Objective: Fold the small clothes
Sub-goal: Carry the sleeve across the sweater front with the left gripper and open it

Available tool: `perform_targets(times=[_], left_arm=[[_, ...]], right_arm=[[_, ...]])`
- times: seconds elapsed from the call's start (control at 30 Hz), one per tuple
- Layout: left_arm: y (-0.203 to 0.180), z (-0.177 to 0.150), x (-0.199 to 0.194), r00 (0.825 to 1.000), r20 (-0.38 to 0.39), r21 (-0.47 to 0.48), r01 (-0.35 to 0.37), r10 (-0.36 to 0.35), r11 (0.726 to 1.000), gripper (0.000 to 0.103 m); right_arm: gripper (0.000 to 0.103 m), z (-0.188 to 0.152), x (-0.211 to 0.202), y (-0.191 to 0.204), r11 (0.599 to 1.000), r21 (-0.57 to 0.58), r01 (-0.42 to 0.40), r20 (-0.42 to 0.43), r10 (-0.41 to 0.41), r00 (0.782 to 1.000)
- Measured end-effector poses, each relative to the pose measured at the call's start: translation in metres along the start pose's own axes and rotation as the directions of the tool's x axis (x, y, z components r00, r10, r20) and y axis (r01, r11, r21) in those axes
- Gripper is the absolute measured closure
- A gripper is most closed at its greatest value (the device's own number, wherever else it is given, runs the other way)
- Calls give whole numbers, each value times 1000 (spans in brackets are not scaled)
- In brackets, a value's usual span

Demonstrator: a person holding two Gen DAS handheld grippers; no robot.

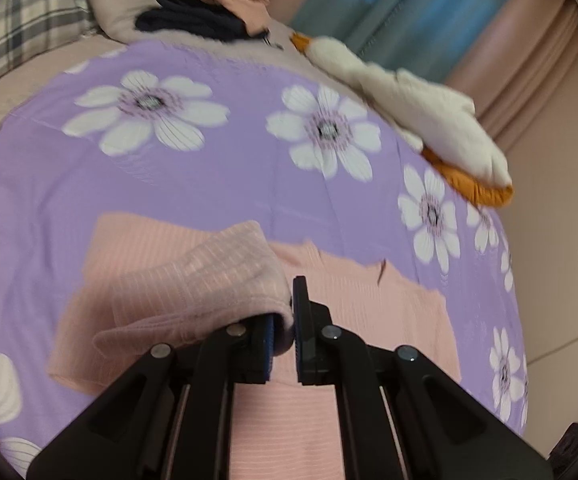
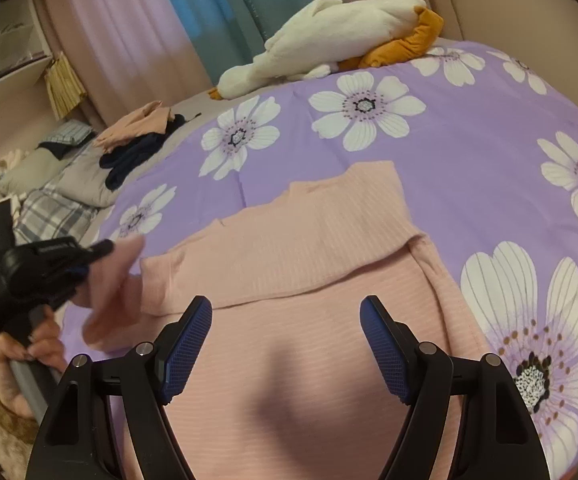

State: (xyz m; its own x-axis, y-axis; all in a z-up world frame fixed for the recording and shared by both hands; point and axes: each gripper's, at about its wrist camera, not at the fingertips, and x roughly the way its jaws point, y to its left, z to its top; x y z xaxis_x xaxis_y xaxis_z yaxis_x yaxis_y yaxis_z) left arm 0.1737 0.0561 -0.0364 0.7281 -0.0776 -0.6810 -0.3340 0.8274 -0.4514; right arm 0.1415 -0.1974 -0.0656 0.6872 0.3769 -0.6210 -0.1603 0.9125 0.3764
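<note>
- The pink ribbed top [image 2: 309,320] lies flat on the purple flowered bedspread [image 2: 469,140], close under both claws, its neck end away from the cameras and its hem toward them, so its long axis seems to run from the cameras toward the plush goose [image 2: 329,36]
- One sleeve [image 2: 321,236] is already folded across the chest, lying crosswise to the body
- The left claw [image 1: 285,328] is closed on the end of the other sleeve [image 1: 209,276], lifted clear of the bedspread at the garment's left side
- The right claw [image 2: 285,348] hovers over the lower body of the top, its fingers spread wide and holding nothing
- Handling, as a judgement: a light, limp knit that drapes and sags from any grip; the ribbing should give good friction against the blue pads [image 2: 187,344]
- Best held at seams, cuffs or hem corners; pinching the middle would probably just bunch it
- It will likely drag the layer beneath, so folds need lifting over, not sliding
</note>
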Motion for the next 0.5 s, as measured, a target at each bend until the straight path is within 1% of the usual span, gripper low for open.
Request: perform_targets(times=[0.07,0.2,0.27,0.37,0.43,0.5], left_arm=[[-6,-7,9,1000,-20,25,-3,4,1000,98],[-15,-24,35,996,-90,64,-7,13,998,98],[-15,-31,48,992,-126,77,-7,17,997,98],[-14,-42,68,982,-185,90,-25,41,996,97],[-13,-48,76,979,-199,91,-30,48,995,97],[-14,-50,77,981,-186,101,-34,53,994,97]], right_arm=[[26,0,0,-4,1000,9,3,0,-3,1000],[26,-2,1,-13,1000,28,8,-12,-8,1000],[26,-4,3,-17,999,41,12,-24,-11,1000],[26,-5,6,-22,998,64,-9,-43,12,999],[26,-5,7,-23,997,70,-11,-46,14,999],[26,-5,7,-24,998,68,-4,-46,8,999]])
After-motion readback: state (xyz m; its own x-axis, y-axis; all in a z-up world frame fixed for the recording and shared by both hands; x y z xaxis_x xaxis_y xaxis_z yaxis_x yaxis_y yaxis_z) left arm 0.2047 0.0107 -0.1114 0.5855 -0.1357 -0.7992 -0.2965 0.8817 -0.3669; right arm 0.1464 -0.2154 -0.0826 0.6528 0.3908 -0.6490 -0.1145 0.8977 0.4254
